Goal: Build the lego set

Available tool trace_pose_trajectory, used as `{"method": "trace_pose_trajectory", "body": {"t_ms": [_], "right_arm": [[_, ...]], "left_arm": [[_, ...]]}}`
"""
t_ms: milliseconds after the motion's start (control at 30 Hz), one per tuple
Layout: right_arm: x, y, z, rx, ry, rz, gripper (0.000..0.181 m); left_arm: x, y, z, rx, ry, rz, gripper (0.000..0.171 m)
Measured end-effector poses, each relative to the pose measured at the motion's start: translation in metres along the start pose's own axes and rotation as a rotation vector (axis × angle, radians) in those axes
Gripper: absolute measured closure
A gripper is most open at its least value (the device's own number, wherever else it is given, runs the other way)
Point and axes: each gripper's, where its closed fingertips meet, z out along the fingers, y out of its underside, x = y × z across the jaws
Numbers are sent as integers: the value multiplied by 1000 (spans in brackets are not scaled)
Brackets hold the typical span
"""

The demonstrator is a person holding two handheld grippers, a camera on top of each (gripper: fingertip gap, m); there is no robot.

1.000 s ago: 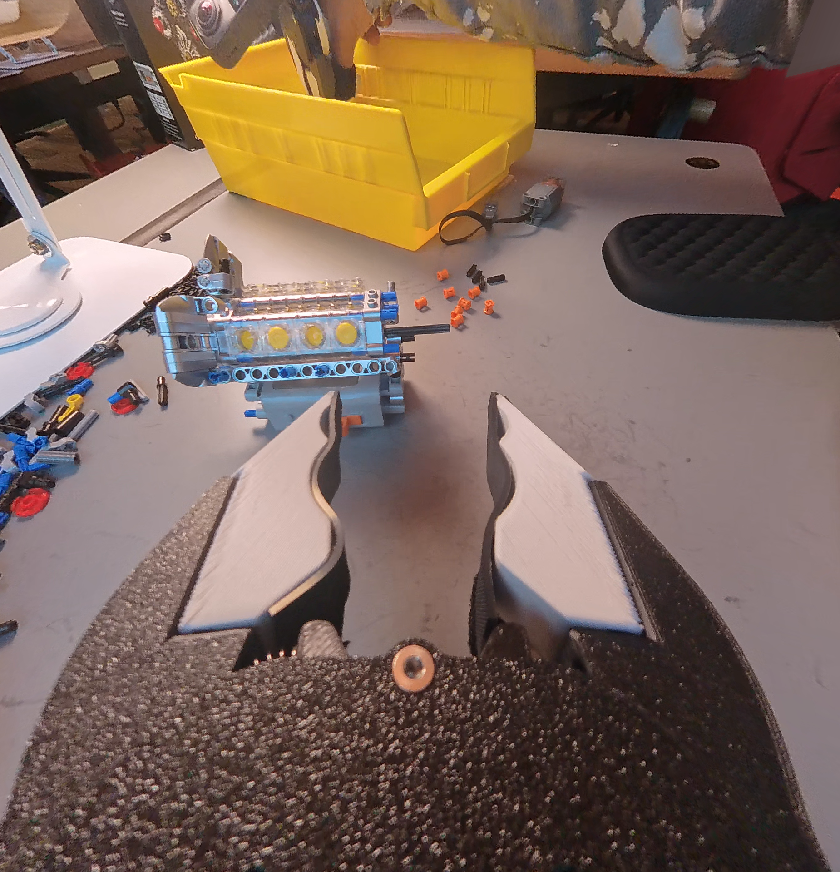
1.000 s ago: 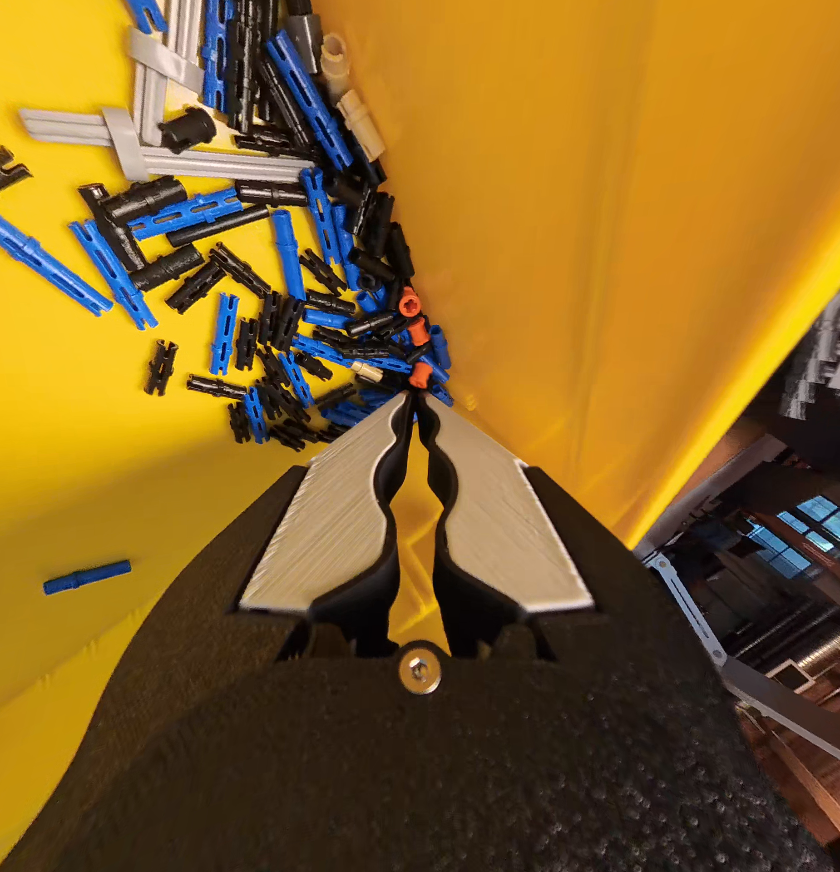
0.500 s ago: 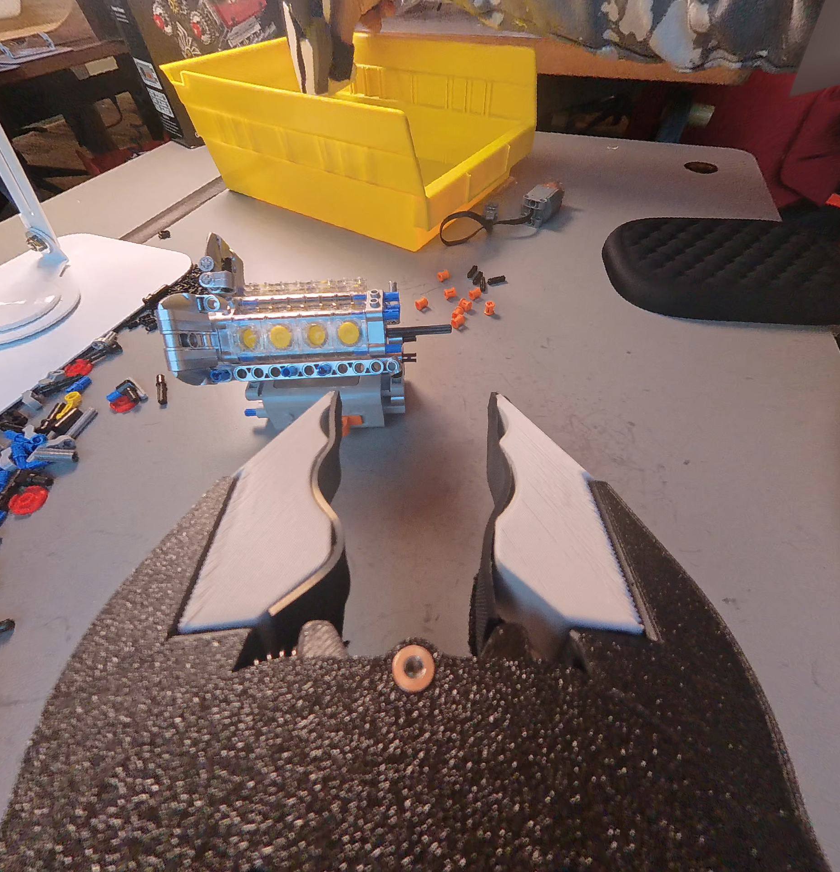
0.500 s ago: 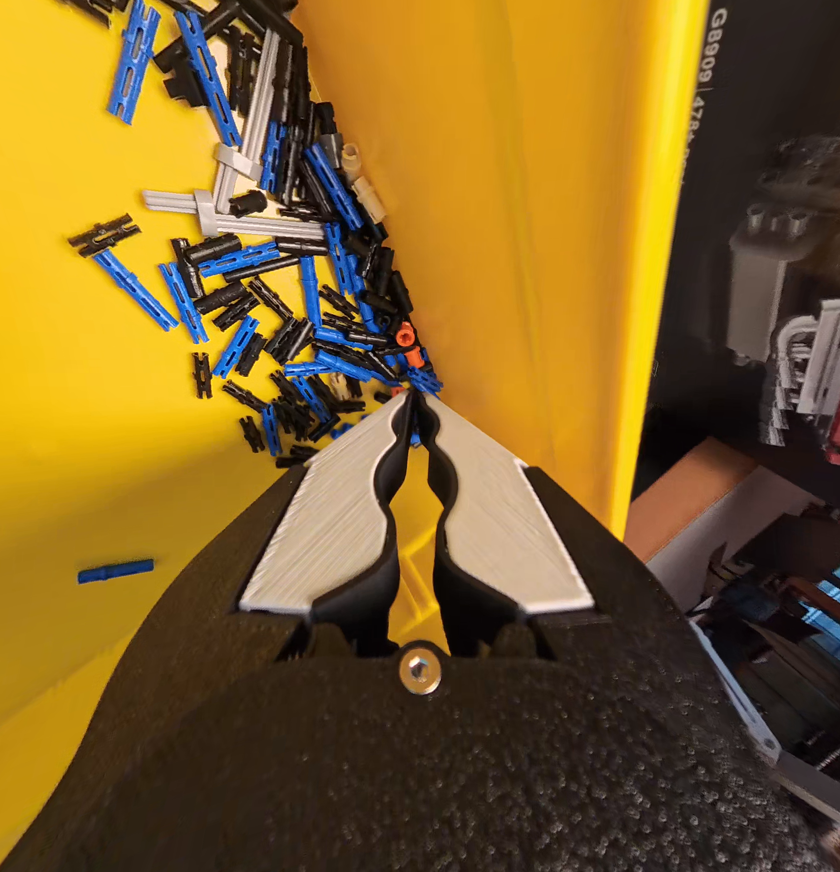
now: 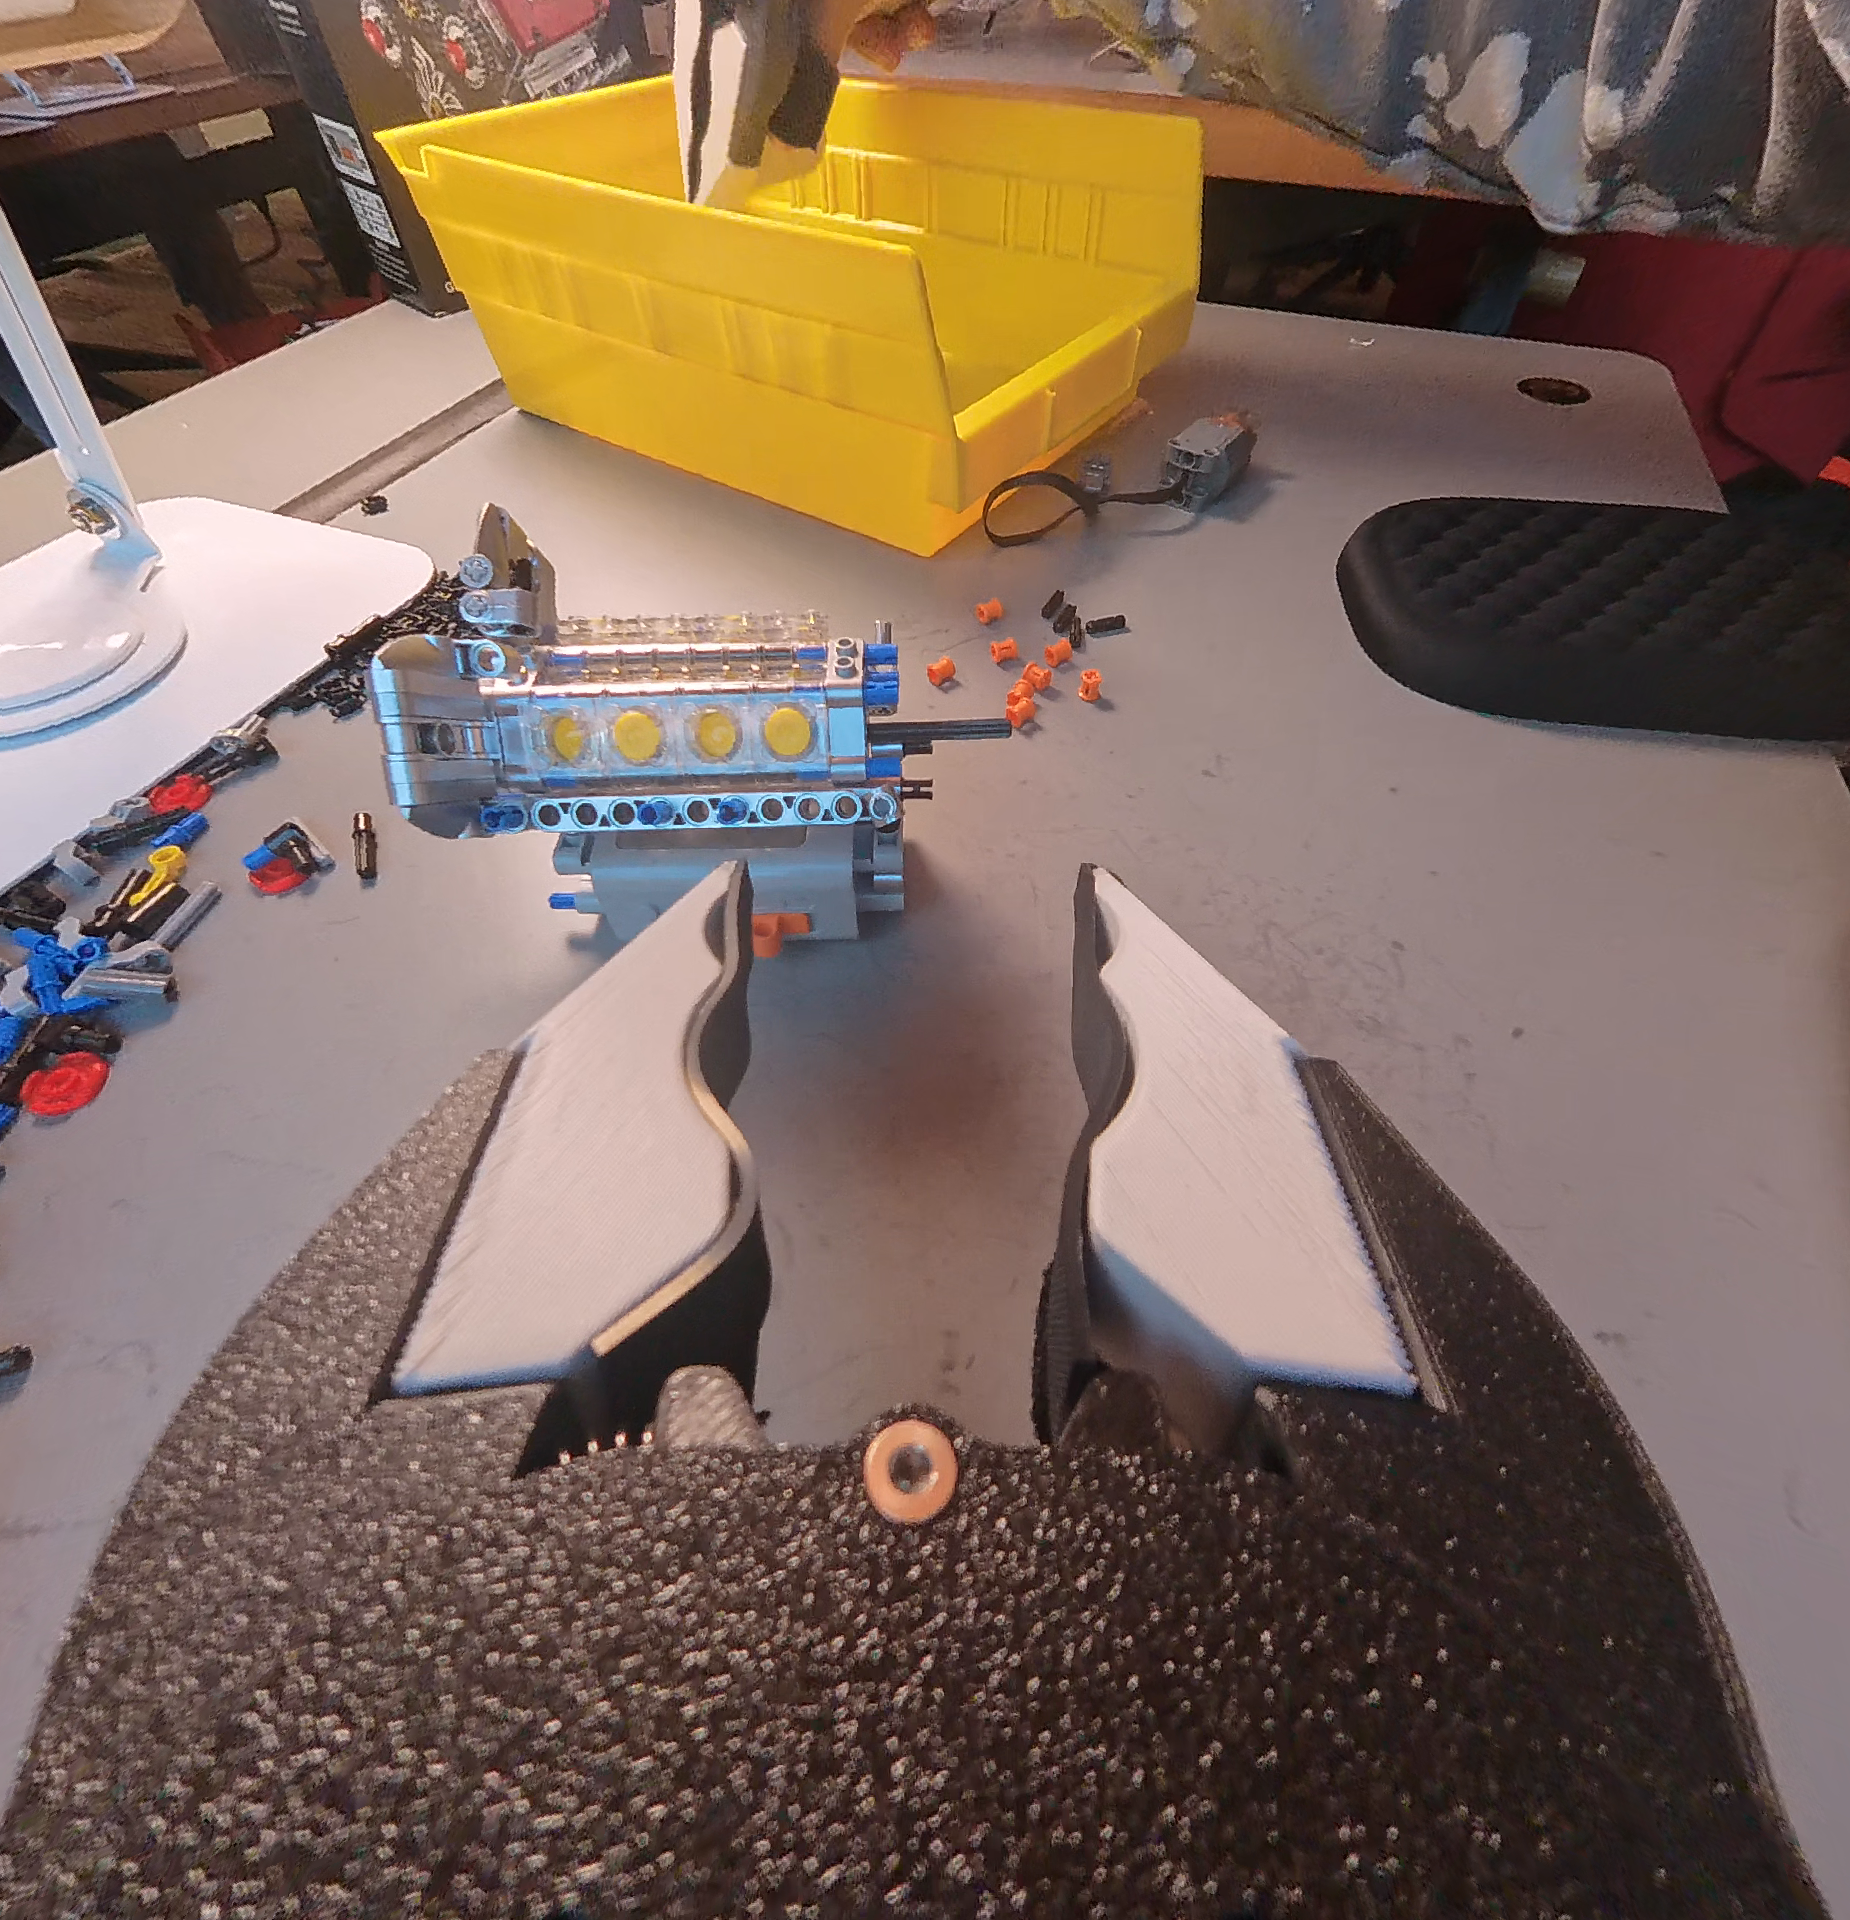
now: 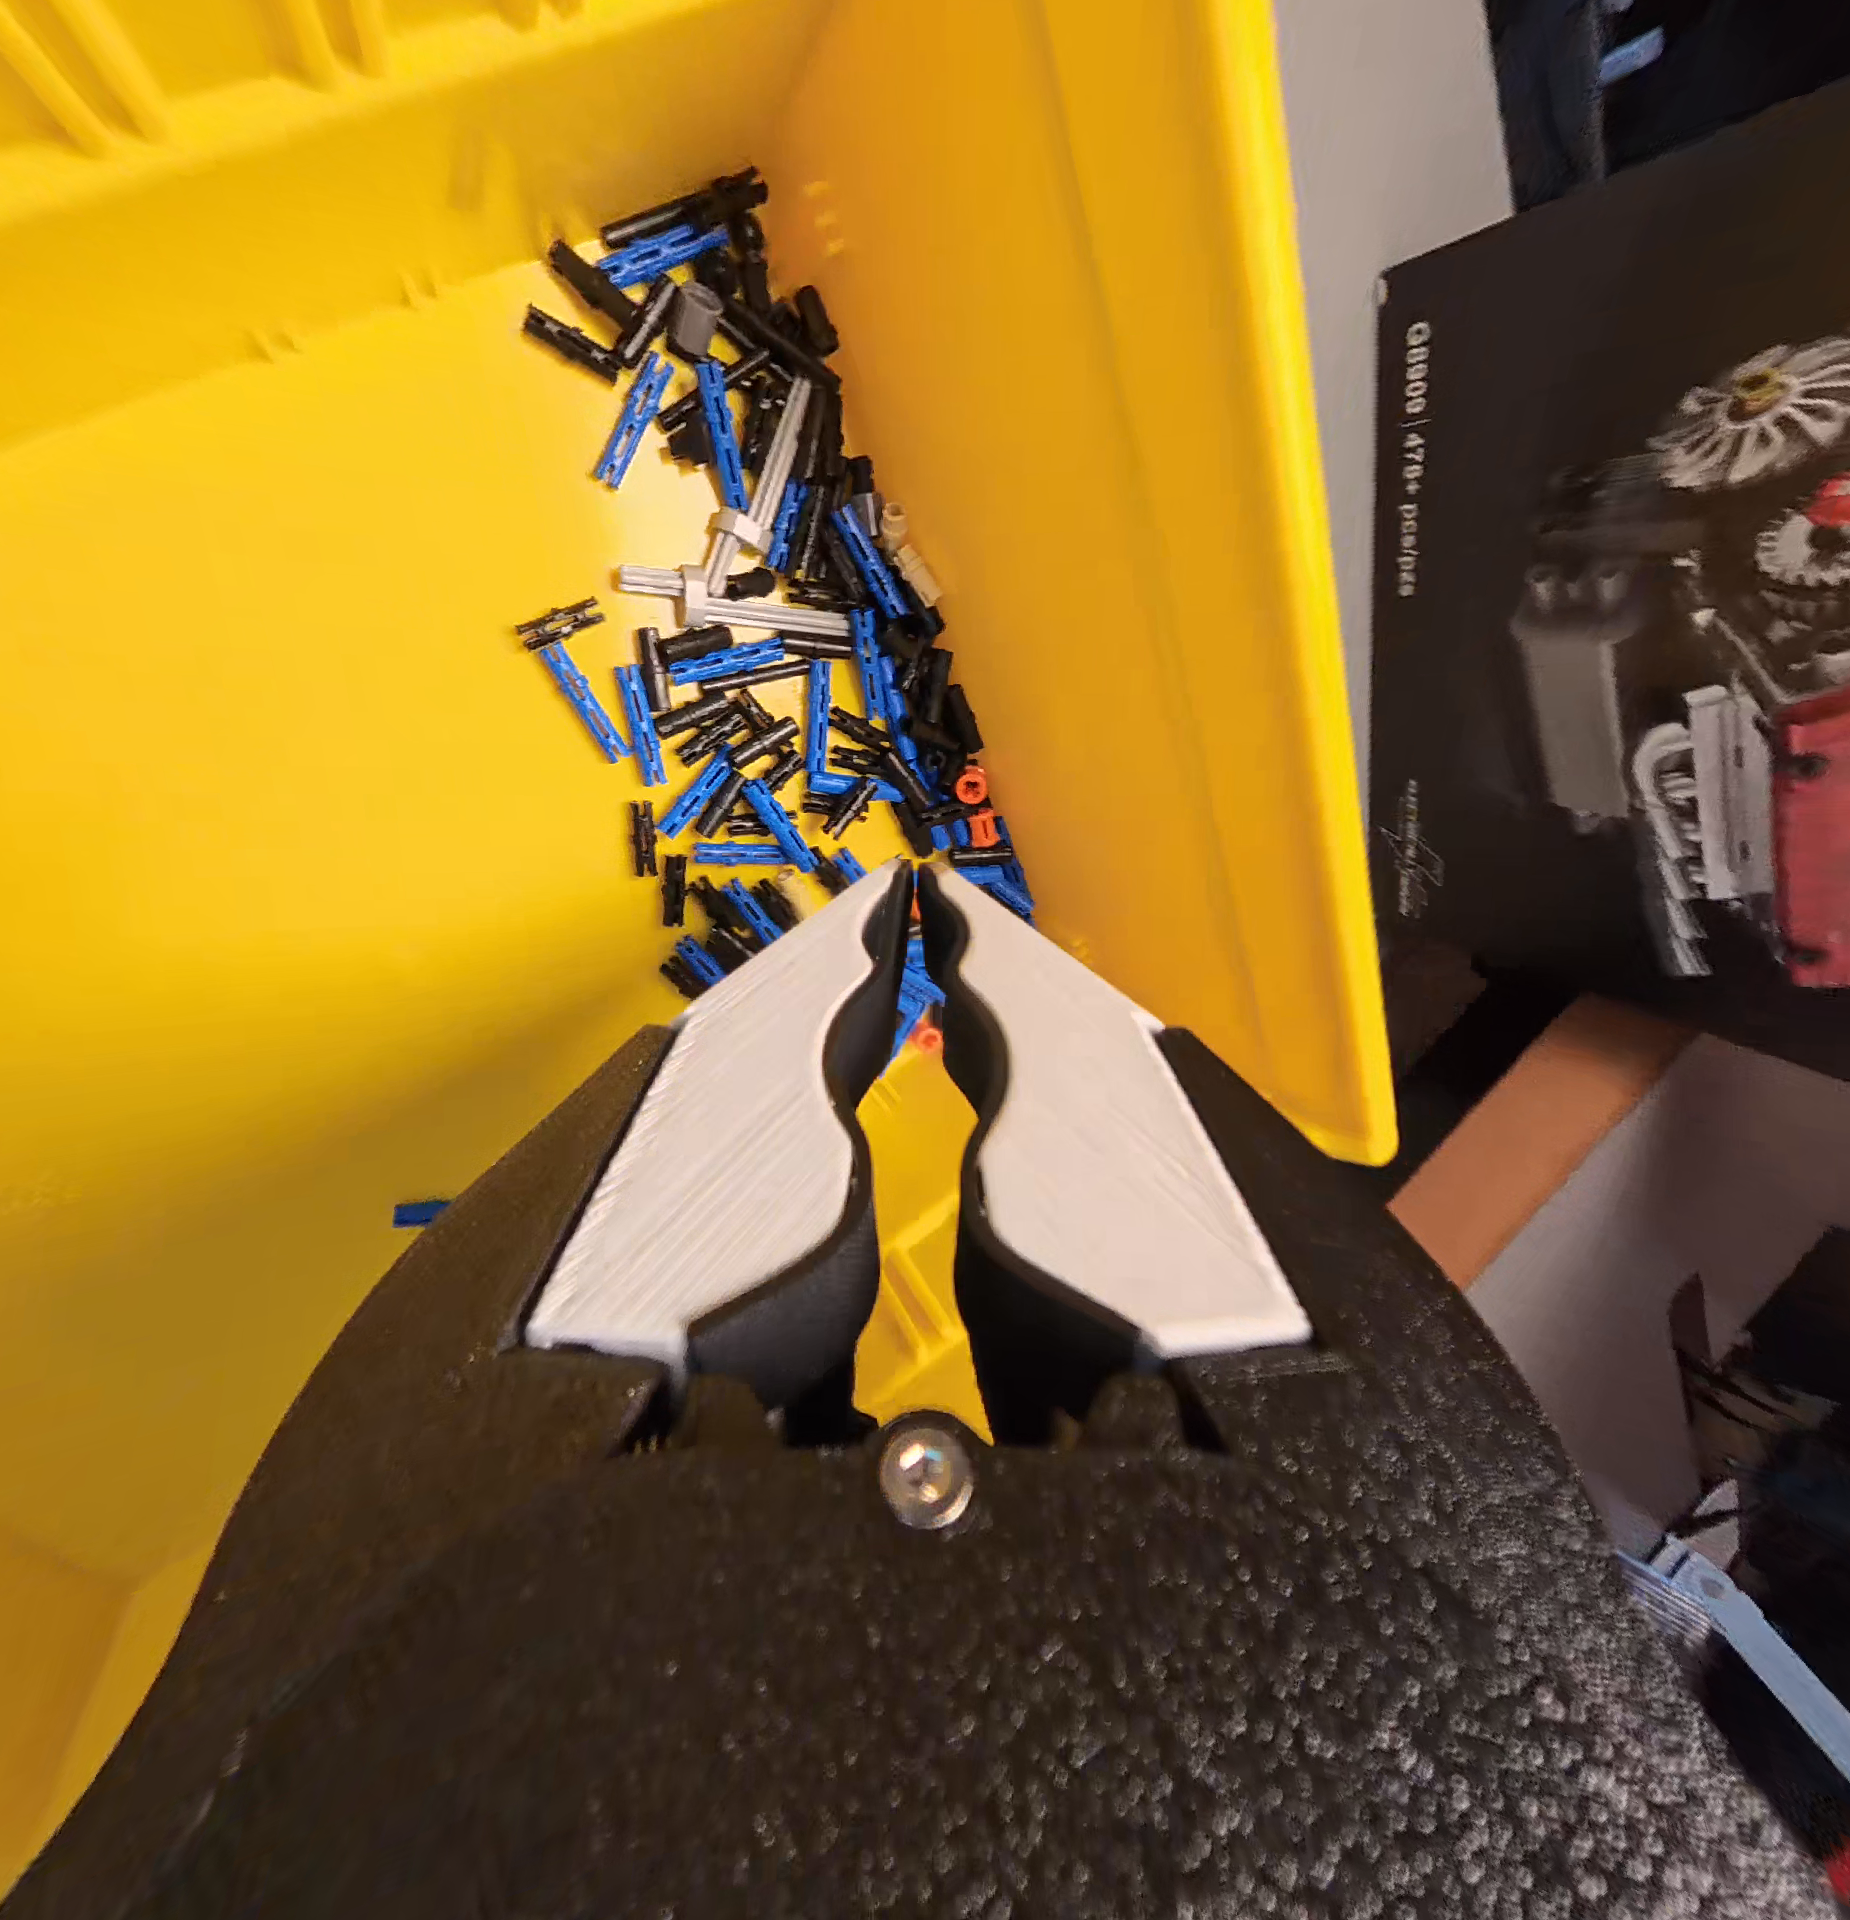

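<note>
Right wrist view: your right gripper has its fingers pinched tip to tip w/ an orange speck between; can't tell if it's gripped. Pin pile sits just beyond, in yellow bin corner, so mind that wall. Left gripper fingers gape, empty, near engine model on counter.

bare table ahead of left claw, brick engine model beside

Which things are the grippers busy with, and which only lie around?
Grippers' things: right gripper, shut, over pins in bin; left gripper, open, by engine model.
Lying around: orange bushes, motor, black pad, lamp base, loose parts.
</note>
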Motion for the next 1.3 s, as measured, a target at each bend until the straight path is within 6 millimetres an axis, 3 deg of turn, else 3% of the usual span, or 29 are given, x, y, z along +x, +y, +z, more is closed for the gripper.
{"method": "trace_pose_trajectory", "body": {"t_ms": [167, 367, 467, 533, 600, 667, 767, 867, 933, 1000, 1100, 1300], "right_arm": [[13, 1, 9, 6, 74, 22, 181], [4, 1, 42, -89, 80, -54, 181], [-6, 0, 41, -91, 35, -77, 181], [-14, -9, 27, -7, -23, -11, 181], [-9, -14, 3, 83, 7, 42, 181], [-5, -18, -28, 199, 60, 109, 178], [-17, -23, -85, 462, 121, 235, 173], [-39, -10, -134, 700, 191, 355, 163], [-51, 10, -153, 804, 260, 410, 158], [-54, 33, -161, 859, 346, 448, 154], [-54, 57, -157, 899, 379, 515, 146], [-63, 66, -134, 808, 319, 490, 111]], "left_arm": [[-1, 1, 1, -9, -7, 2, 112], [-3, 2, 2, -14, -34, 11, 112], [-4, 1, 1, -10, -36, 7, 112], [-4, 1, 1, -7, -31, 1, 112], [-4, 0, 1, -3, -24, -5, 112], [-3, 0, 0, 2, -19, -7, 112], [-3, -1, 0, 4, -14, -6, 112], [-2, 0, 0, -2, -14, 1, 112], [-2, 1, 1, -8, -22, 10, 112], [-3, 2, 2, -16, -46, 26, 112], [-3, -5, 6, 11, -99, 68, 112], [9, -21, 24, 57, -156, 88, 113]]}}
